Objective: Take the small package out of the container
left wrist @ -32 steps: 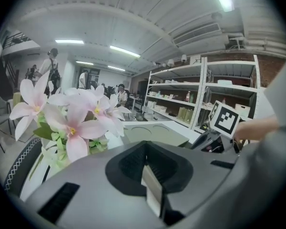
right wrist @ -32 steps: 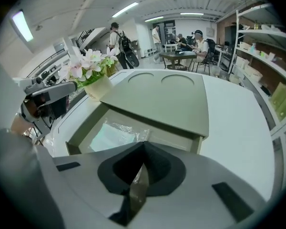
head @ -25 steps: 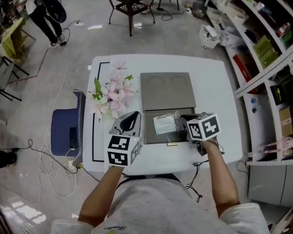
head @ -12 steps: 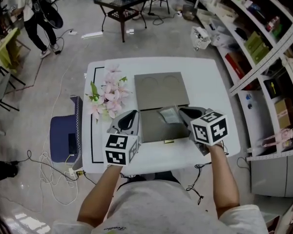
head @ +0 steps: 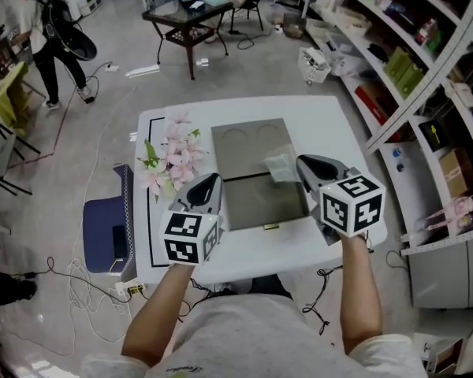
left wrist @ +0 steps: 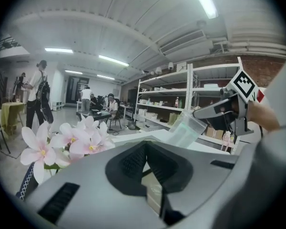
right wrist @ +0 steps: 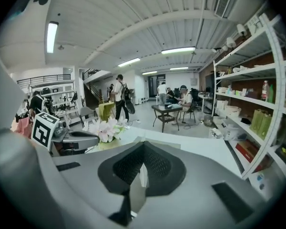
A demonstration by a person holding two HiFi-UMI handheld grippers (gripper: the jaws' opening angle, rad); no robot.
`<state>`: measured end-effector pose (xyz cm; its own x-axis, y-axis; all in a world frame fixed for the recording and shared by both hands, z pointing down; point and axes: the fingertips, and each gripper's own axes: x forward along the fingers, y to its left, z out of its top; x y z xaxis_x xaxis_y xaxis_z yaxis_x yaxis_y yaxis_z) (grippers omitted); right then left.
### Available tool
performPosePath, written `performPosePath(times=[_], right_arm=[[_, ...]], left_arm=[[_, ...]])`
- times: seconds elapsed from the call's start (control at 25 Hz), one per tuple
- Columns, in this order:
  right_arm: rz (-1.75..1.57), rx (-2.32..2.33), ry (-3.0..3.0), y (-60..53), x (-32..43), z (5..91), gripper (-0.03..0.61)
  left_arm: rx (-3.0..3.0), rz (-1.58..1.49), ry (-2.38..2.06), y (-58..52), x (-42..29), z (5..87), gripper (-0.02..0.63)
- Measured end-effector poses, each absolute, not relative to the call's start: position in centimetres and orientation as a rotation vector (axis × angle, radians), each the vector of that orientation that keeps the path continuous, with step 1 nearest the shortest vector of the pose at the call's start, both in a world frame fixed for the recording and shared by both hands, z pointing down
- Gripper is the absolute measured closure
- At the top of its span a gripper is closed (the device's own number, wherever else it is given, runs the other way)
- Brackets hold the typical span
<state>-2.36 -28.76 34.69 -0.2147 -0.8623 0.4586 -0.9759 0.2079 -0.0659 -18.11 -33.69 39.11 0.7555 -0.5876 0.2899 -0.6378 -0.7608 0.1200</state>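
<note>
Holds the left gripper low, forearm outstretched, jaws pinched narrow on the left wall of the grey-brown cardboard container. Holds the right gripper raised, clamped on the small clear plastic package above the open lid, contents unreadable. White table, pink flowers left, shelving right.

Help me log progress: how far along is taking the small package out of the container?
Done: the container has its lid open, its tray looks bare, and the small package hangs in the air above it. In hand: the right gripper has its fingers shut on the package, and the left gripper appears to grip the container's left wall. Left: setting the package down on the table.
</note>
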Motion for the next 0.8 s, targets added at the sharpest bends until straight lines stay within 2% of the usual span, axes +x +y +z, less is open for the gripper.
performPosePath(times=[0.32, 0.8], right_arm=[[0.296, 1.926, -2.24, -27.9, -2.3, 29.7, 0.575], [0.217, 2.04, -2.241, -26.8, -2.2, 29.0, 0.575]], left_arm=[[2.781, 0.3, -1.005, -34.4, -18.6, 35.9, 0.611], [2.782, 0.284, -1.023, -34.6, -19.3, 35.3, 0.611]])
